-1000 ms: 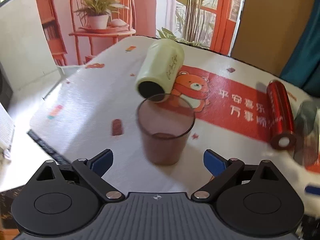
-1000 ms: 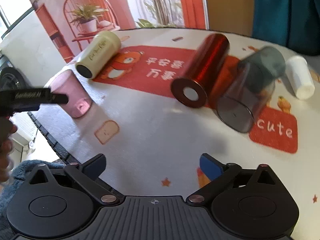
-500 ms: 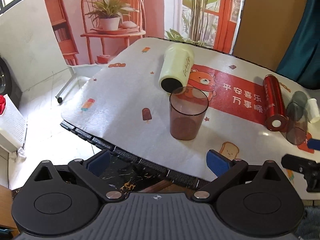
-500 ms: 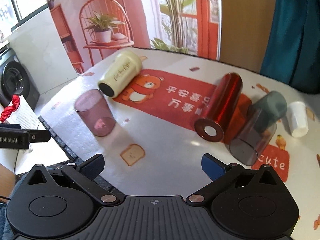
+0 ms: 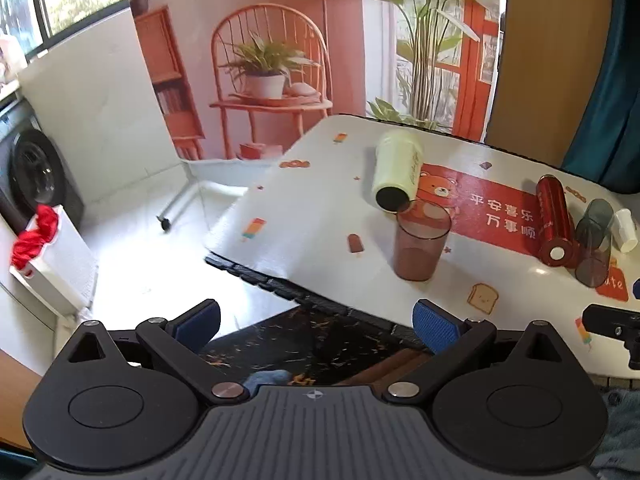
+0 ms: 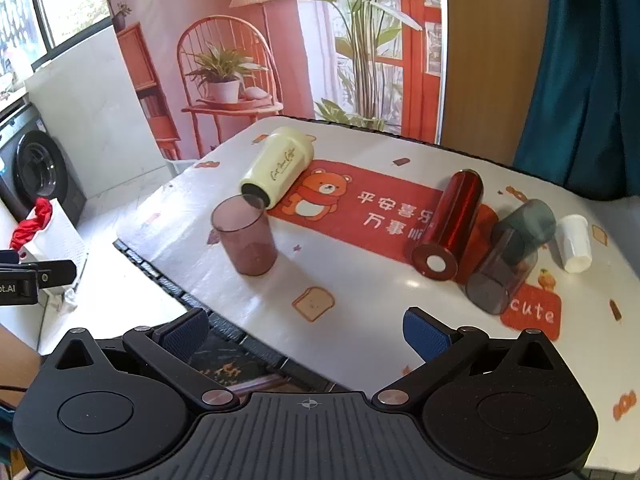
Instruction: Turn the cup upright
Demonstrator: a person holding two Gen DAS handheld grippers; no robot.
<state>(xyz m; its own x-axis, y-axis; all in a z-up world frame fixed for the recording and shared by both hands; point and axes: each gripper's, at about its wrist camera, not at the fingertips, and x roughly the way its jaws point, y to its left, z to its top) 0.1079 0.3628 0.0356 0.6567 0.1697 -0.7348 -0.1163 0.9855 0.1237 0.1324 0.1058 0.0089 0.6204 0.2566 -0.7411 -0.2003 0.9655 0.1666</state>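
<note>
A translucent pink cup stands upright, mouth up, near the table's front-left edge. A cream cup, a red bottle, a grey translucent cup and a small white cup all lie on their sides. My left gripper is open and empty, held back off the table's edge. My right gripper is open and empty above the front edge.
The table carries a white printed cloth with a red bear panel. A washing machine and a white basket with red cloth stand on the floor at left. A printed backdrop with a chair stands behind.
Both grippers have pulled back and up from the table, away from the upright pink cup. The cups now look smaller and farther. Both grippers stay open.
</note>
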